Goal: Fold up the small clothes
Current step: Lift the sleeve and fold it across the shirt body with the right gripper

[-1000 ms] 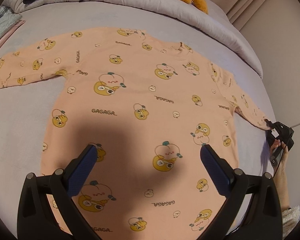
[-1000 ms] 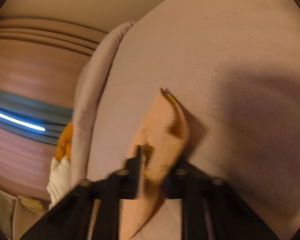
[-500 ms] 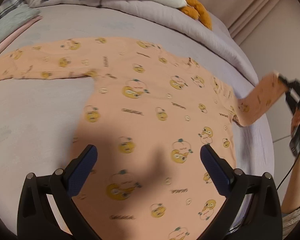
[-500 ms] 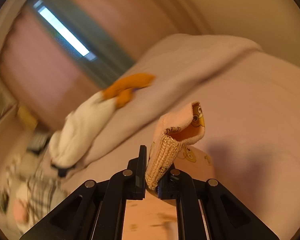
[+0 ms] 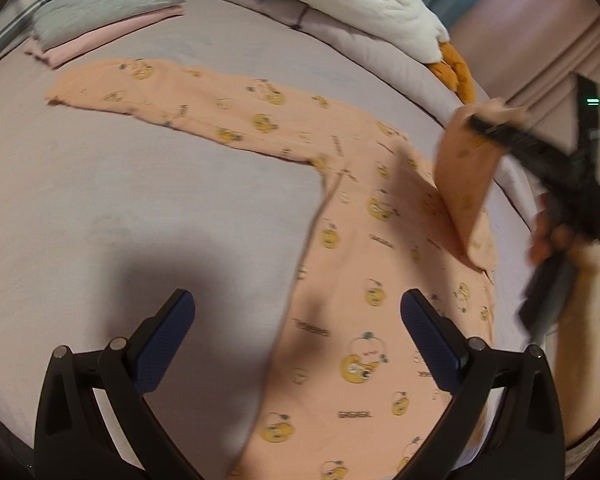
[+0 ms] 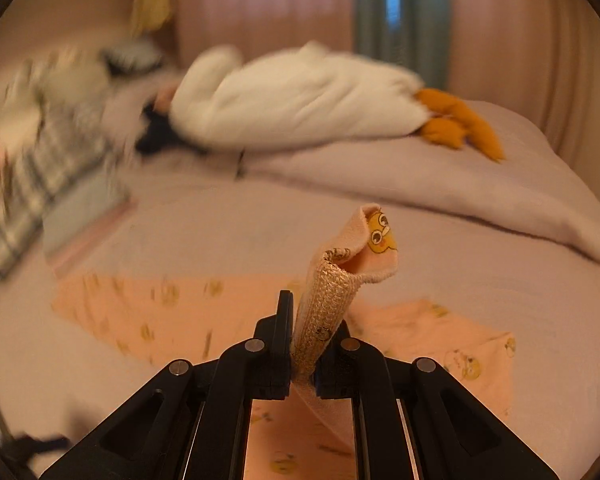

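A peach long-sleeved shirt [image 5: 364, 280] printed with yellow cartoon ducks lies flat on the lilac bed [image 5: 140, 200]. Its left sleeve [image 5: 188, 100] stretches out flat toward the far left. My right gripper [image 6: 304, 344] is shut on the ribbed cuff of the right sleeve [image 6: 332, 292], which stands up between the jaws. In the left wrist view that right gripper [image 5: 484, 124] holds the sleeve [image 5: 464, 184] lifted above the shirt's right shoulder. My left gripper [image 5: 296, 320] hovers open over the shirt's lower left edge with nothing between its blue pads [image 5: 168, 332].
A white plush goose with orange feet [image 5: 380, 4] lies on a rolled lilac duvet [image 5: 360, 48] at the back. Folded grey and pink clothes [image 5: 108, 12] are stacked at the back left. A curtain [image 6: 268, 4] hangs behind the bed. A person's hand [image 5: 556, 236] grips the right tool.
My right gripper lifted the right sleeve's cuff off the bed and swung it up and inward over the shirt, rolling as it went. My left gripper slid toward the shirt's left edge.
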Tool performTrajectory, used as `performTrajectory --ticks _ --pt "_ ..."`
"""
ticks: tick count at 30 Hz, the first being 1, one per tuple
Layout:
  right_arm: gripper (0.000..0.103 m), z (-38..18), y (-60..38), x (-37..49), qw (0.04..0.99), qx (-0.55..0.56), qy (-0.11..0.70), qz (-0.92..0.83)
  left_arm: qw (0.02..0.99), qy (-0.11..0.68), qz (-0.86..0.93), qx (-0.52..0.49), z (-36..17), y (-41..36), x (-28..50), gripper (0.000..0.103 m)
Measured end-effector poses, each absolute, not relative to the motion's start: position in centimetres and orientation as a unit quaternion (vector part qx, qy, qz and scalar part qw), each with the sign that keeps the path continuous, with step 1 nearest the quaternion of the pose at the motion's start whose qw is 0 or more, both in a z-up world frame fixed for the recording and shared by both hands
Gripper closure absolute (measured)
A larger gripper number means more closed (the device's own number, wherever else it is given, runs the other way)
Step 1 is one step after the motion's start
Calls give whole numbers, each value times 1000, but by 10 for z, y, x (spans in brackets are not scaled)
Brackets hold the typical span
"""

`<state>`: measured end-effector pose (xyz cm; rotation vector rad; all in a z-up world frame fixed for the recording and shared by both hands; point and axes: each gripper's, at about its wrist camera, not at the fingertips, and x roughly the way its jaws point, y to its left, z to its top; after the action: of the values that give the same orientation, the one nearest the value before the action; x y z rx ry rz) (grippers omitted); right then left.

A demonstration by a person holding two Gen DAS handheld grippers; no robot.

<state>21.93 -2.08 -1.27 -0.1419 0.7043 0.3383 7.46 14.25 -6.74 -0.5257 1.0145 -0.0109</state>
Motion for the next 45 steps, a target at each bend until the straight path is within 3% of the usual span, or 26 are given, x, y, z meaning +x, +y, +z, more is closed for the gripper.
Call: performTrajectory --ticks 7,8,9,10,14,18,23,29,33,41,45 --pt "92 -94 48 214 878 -220 393 164 835 482 13 -265 -76 166 73 0" --pt "85 -100 54 213 871 -231 400 171 835 481 16 -268 -76 168 74 0" --pt "72 -105 57 210 863 -240 407 178 834 480 17 -270 -77 171 73 0" --pt "67 -108 60 208 856 -247 414 187 834 479 18 -272 -77 174 73 0" --pt "62 -86 55 195 848 -215 405 266 832 476 25 -284 -78 183 73 0" --pt "47 -43 5 201 849 -71 401 335 830 470 34 -300 -82 196 72 0" --pt "47 -34 -48 221 866 15 403 296 821 458 36 -338 -87 216 76 0" --pt "72 -58 -30 218 859 -3 415 300 813 431 55 -388 -91 255 91 0" --pt "78 -64 0 215 856 -12 403 324 815 406 73 -408 -91 283 99 0" --pt "78 -108 35 226 847 -74 422 315 787 387 96 -471 -116 328 119 1" --pt "78 -92 31 221 844 -74 416 329 797 373 105 -464 -114 337 131 1"
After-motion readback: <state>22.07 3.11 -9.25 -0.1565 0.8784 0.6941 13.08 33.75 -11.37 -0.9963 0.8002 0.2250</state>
